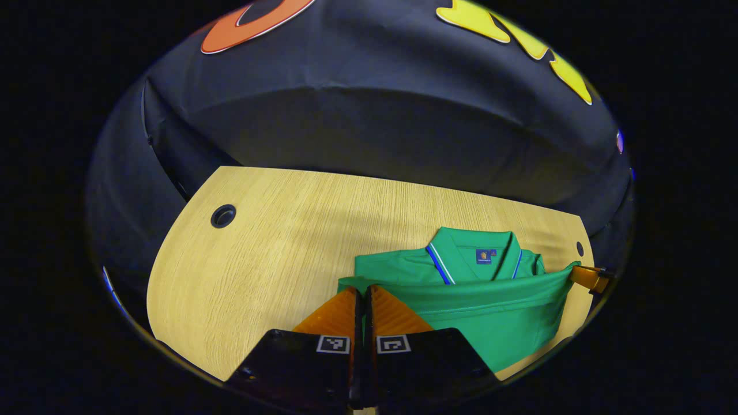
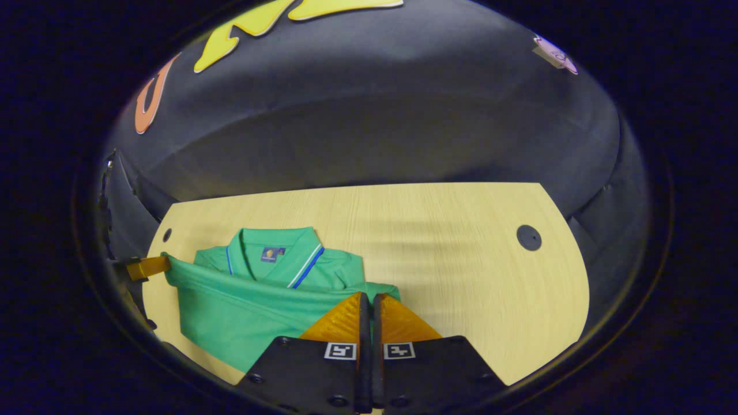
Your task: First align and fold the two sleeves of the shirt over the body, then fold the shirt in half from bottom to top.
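Left gripper view puts our left hand-held gripper [image 1: 363, 294] pinched on the hem corner of the green shirt [image 1: 490, 311], which runs rightward across the worktop [image 1: 271, 259] toward its right edge. Our right hand-held gripper [image 2: 369, 301] clamps the opposite hem corner, collar [image 2: 277, 253] lying straight ahead.

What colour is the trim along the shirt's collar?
The green polo shirt's collar carries blue and white striped trim, clearest in the right gripper view.

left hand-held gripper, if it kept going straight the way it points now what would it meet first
Likely the green shirt itself: the left hand-held gripper is shut on its raised lower edge, with the collar just beyond. Depth past that is unclear.
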The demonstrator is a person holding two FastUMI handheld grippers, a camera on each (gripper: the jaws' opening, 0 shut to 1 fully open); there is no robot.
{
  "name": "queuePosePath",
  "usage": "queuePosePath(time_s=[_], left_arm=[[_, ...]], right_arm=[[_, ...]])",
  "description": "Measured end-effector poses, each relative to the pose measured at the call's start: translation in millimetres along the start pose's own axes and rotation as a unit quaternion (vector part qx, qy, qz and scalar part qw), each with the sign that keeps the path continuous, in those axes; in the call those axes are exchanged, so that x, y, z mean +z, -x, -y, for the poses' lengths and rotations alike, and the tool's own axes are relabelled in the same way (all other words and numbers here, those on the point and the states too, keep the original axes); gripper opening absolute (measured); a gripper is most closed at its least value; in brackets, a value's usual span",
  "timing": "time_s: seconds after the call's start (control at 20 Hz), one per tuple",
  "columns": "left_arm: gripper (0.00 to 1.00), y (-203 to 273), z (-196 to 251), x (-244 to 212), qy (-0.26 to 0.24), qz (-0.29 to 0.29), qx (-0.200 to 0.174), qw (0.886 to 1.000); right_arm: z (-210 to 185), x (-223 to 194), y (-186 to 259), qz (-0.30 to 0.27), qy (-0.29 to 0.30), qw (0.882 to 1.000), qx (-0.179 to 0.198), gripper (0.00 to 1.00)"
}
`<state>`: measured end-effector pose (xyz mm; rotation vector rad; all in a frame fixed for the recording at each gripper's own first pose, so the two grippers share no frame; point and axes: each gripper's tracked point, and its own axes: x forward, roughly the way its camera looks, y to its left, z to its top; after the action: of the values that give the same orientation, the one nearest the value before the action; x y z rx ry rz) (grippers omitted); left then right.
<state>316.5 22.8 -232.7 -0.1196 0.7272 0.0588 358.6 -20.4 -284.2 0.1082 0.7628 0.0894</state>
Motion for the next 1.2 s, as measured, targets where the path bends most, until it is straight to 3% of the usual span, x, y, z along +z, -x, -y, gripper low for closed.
queuePosePath(time_s=[0.2,0.45,0.55,0.7,0.85,0.9,0.95,1.0,1.05,1.1,1.15,1.2], left_arm=[[0.03,-29.4,-2.0,6.9,-0.007,0.009,0.007,1.000],[0.03,-56.2,0.8,5.0,-0.013,0.015,-0.007,1.000],[0.04,-58.7,1.6,8.2,-0.019,0.023,-0.010,1.000],[0.10,-53.5,-3.1,9.8,-0.027,0.023,0.002,0.999],[0.63,-42.1,-16.9,7.3,-0.037,0.012,0.031,0.999],[0.65,-32.8,-13.9,11.3,-0.030,0.016,0.025,0.999],[0.82,-23.0,-12.8,15.9,-0.027,0.024,0.020,0.999],[0.81,-9.6,-13.6,21.7,-0.028,0.033,0.018,0.999],[0.96,3.5,-15.8,27.6,-0.032,0.045,0.021,0.998],[0.99,21.0,-17.2,35.9,-0.034,0.055,0.018,0.998],[0.99,39.6,-15.3,43.3,-0.033,0.068,0.014,0.997],[0.99,61.1,-15.2,53.2,-0.032,0.084,0.010,0.996]], right_arm=[[-2.9,19.9,-28.8,0.028,-0.008,0.999,0.015,0.02],[-1.3,1.2,-62.7,0.006,0.013,1.000,0.003,0.02],[-2.0,1.2,-64.8,0.005,-0.004,1.000,0.009,0.01],[5.5,5.7,-64.9,0.014,-0.019,1.000,0.003,0.09],[19.4,2.8,-57.8,0.006,-0.003,1.000,-0.027,0.50],[17.9,3.1,-52.4,0.003,-0.008,1.000,-0.024,0.64],[17.5,4.2,-43.5,0.002,-0.016,1.000,-0.023,0.77],[17.6,6.4,-29.7,0.005,-0.021,1.000,-0.019,0.83],[21.4,12.6,-14.9,0.014,-0.022,0.999,-0.025,0.84],[23.4,21.1,1.5,0.028,-0.020,0.999,-0.030,0.87],[24.1,30.3,22.1,0.044,-0.015,0.998,-0.033,0.97],[23.4,39.0,47.1,0.061,-0.010,0.997,-0.038,0.97]])
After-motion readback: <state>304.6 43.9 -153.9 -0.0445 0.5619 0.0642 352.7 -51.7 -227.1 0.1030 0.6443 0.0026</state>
